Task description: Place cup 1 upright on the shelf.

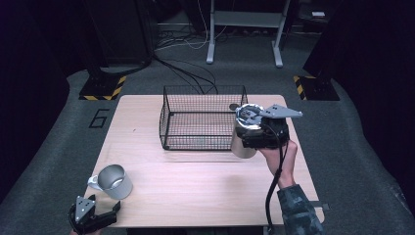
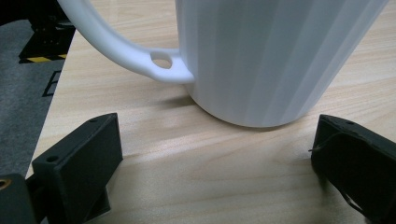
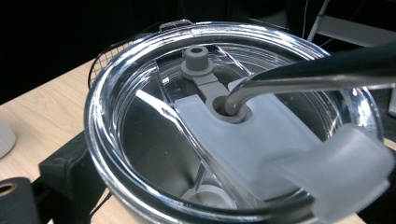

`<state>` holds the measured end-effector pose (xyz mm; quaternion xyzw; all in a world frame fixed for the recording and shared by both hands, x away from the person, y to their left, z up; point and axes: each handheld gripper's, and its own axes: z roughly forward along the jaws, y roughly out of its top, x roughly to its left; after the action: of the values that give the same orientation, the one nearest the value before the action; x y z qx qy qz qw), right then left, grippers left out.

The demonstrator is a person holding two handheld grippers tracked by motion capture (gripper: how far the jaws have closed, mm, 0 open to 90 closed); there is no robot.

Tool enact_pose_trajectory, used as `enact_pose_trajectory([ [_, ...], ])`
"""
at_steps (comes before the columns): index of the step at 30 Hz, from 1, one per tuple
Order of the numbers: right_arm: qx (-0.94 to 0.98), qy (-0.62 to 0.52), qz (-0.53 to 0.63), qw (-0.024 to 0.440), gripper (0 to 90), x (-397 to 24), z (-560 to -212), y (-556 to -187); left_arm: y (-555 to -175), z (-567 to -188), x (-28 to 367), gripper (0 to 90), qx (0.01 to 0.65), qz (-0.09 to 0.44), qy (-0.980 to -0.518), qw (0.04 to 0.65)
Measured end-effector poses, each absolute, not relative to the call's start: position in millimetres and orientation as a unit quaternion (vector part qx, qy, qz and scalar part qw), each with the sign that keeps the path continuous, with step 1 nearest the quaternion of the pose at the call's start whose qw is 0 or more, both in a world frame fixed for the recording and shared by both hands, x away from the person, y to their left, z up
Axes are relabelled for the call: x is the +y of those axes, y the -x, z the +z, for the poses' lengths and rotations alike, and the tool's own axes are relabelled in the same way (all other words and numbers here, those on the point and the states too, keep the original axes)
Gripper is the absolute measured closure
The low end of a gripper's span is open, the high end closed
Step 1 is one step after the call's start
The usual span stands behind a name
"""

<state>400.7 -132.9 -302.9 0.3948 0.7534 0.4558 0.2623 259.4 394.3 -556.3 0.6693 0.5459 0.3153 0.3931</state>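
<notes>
A steel tumbler with a clear lid and a metal straw is held off the table at the right front corner of the wire basket. My right gripper is shut on the tumbler's body just below the lid. A white mug with a handle stands on the table's front left. Just in front of the mug, my left gripper is open, with its jaws wide apart and a short way from the mug's base.
The black wire basket stands at the back middle of the wooden table. A small dark disc lies by the basket's far right corner. Cables and a desk frame are on the floor beyond.
</notes>
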Motion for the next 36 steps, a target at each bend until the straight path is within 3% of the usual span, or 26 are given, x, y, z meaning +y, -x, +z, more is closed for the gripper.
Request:
enact_pose_trajectory([
  [36,0.753,-0.402,0.446,0.267,3.3,-106,-289,-462,-259,-556,395,2.0,0.545,0.314,-0.671,0.393],
])
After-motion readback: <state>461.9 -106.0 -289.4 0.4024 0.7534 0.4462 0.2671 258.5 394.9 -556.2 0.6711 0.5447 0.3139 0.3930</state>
